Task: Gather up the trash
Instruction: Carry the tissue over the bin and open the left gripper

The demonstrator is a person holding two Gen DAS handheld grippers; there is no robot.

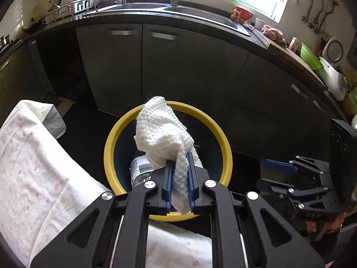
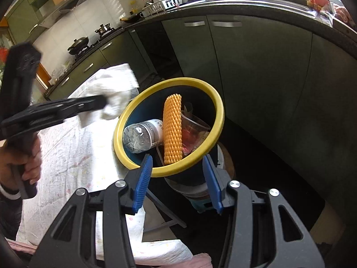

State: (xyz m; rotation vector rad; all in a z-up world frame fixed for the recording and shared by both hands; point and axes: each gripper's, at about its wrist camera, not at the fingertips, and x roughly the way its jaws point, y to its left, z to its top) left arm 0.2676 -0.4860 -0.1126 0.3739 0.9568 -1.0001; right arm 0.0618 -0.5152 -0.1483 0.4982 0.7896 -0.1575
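A: Our left tongs (image 1: 180, 172) pinch the crumpled paper towel (image 1: 164, 134) above the yellow-rimmed bin (image 1: 225, 143), just off the edge of the cloth-covered worktop (image 1: 33, 156).

B: The bin already holds a plastic bottle (image 2: 142, 137), a foam fruit net (image 2: 172, 129) and a clear cup (image 2: 193, 127). Our right tongs (image 2: 177, 185) gape wide, empty.

A: Released off-centre, we risk the towel catching the rim and falling outside.

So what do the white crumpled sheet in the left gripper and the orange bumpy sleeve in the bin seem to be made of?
White crumpled sheet: probably matte paper towel, given its embossed waffle texture and fuzzy edges. Orange bumpy sleeve: likely soft foam netting, with an open mesh pattern; I cannot be sure.
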